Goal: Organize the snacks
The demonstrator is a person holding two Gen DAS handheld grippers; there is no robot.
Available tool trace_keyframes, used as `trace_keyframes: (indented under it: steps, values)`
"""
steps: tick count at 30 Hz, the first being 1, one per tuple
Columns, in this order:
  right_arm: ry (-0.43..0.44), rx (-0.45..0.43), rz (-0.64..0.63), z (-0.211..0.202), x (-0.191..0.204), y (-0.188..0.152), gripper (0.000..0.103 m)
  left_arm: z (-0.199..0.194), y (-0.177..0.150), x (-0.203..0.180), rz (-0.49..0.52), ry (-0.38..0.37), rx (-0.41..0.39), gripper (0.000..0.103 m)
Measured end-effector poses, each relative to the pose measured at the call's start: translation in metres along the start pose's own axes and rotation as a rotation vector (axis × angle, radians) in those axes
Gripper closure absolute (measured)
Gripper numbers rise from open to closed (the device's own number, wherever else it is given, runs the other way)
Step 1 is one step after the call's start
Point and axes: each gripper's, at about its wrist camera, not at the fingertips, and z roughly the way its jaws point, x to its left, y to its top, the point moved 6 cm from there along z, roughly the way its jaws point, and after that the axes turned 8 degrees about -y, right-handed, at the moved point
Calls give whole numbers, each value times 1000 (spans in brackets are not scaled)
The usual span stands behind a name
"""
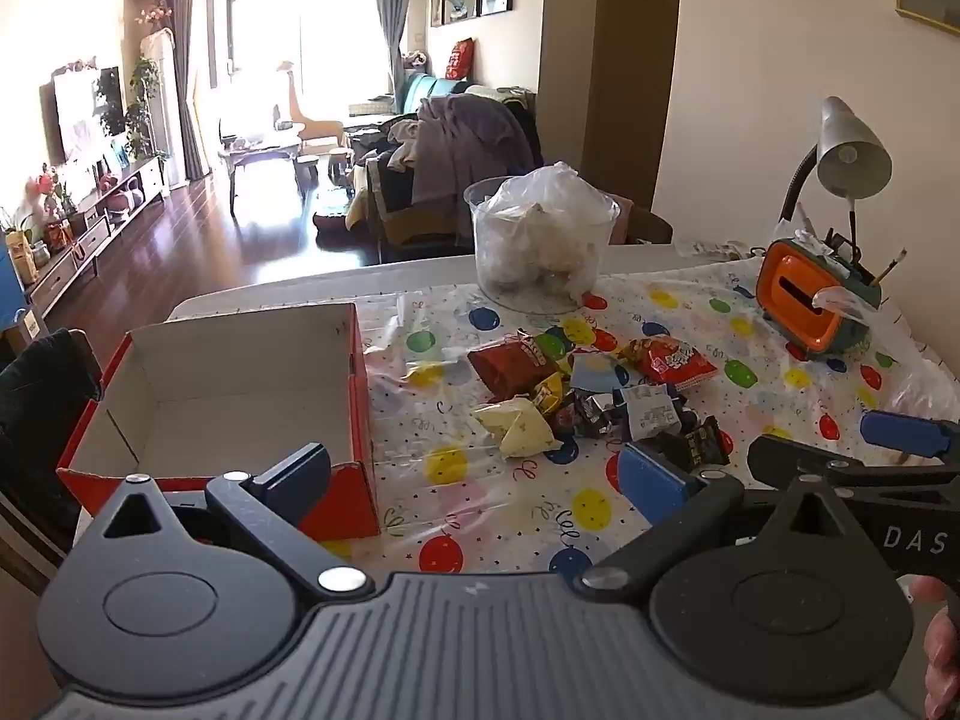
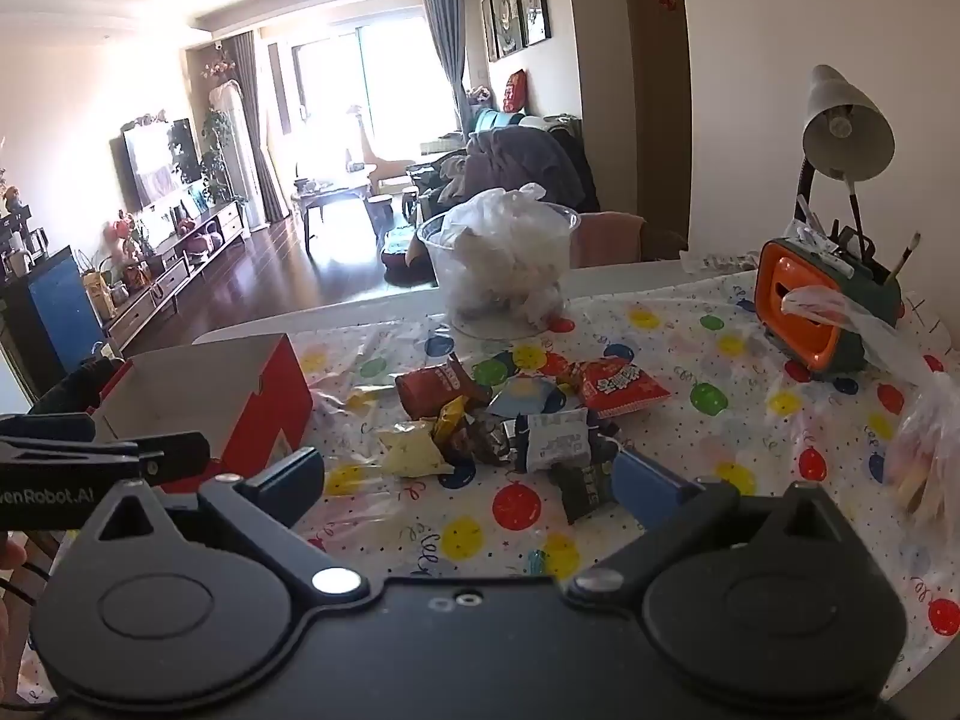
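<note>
A pile of small snack packets (image 1: 594, 384) lies on the balloon-print tablecloth (image 1: 480, 480); it also shows in the right wrist view (image 2: 516, 420). It holds a red-brown bag (image 1: 510, 363), a red packet (image 1: 675, 360), a pale yellow packet (image 1: 522, 429) and dark wrappers. An open red cardboard box (image 1: 240, 384) with nothing visible inside stands at the left; in the right wrist view (image 2: 240, 408) too. My left gripper (image 1: 474, 474) is open and empty, just before the pile. My right gripper (image 2: 468, 474) is open and empty, near the pile's front edge.
A clear plastic tub (image 1: 540, 246) stuffed with plastic bags stands behind the pile. An orange and green holder (image 1: 810, 300) with pens and a grey desk lamp (image 1: 852, 156) stand at the right. A clear bag (image 2: 924, 456) lies at the far right. The table's far edge borders the living room.
</note>
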Motion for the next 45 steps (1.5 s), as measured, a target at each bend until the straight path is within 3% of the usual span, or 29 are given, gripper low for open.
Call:
trace_keyframes:
  steps: [17,19,30,37,42,45]
  values:
    - [-5,31,-19,4,10,-3,0,10,-7,9,-30,-13,53,0]
    - [-7,30,-21,5,10,-2,0,11,-5,9,-21,-10,27,0]
    - [-7,23,-26,10,13,0,1,15,-5,9,-16,-16,39,0]
    - [-36,24,-25,11,13,-1,1,26,-2,12,-28,-58,55,0]
    - [-40,51,-23,17,10,-4,6,30,-7,11,-117,-127,117,0]
    - [-46,56,-31,23,6,-3,6,36,-6,9,-102,-112,117,0]
